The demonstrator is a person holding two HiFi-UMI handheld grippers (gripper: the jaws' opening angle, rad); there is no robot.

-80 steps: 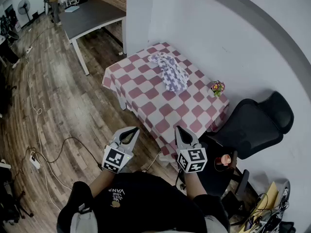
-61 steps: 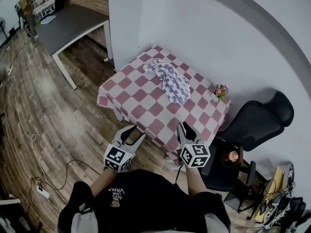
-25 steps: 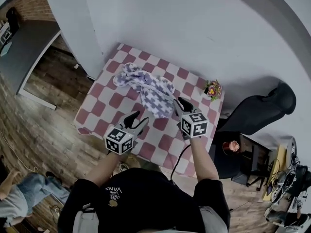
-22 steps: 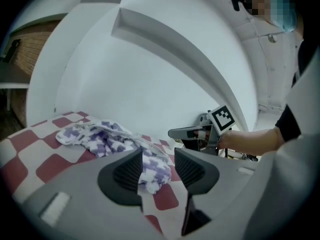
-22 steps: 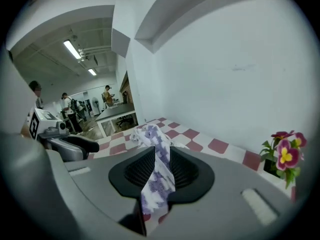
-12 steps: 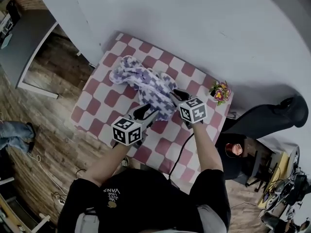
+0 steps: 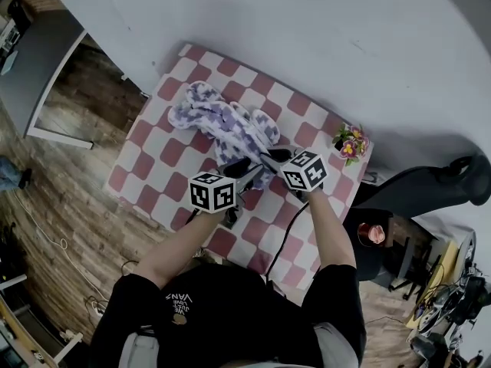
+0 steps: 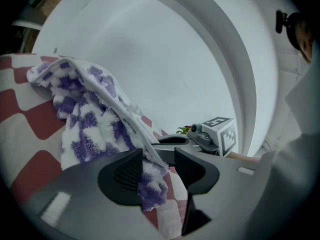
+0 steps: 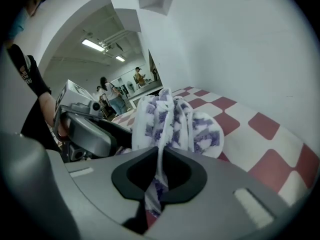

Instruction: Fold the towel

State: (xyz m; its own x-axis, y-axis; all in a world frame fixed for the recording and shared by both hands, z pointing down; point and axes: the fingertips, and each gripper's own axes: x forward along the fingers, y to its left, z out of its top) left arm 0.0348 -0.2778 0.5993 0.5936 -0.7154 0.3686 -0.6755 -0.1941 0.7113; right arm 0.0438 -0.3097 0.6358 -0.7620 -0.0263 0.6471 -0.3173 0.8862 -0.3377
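Note:
A purple-and-white checked towel [image 7: 222, 125] lies crumpled on the table with the red-and-white checked cloth [image 7: 165, 163]. Both grippers are at its near end. In the right gripper view, my right gripper [image 9: 160, 169] has a thin edge of the towel [image 9: 165, 119] between its jaws, which are closing and pinch it. My left gripper [image 8: 157, 156] stands open with a towel corner [image 8: 150, 184] hanging in the gap, touching only one pad. In the head view, the left gripper [image 7: 244, 171] and right gripper [image 7: 270, 158] almost meet.
A small flower pot [image 7: 349, 142] stands at the table's far right corner near the white wall. A black chair [image 7: 430, 186] is to the right, a grey table [image 7: 31, 60] to the far left. People stand in the distance [image 9: 117, 99].
Both grippers came forward and down onto the towel's near end. The right jaws narrowed onto the towel edge. The left gripper rolled and moved in beside the right.

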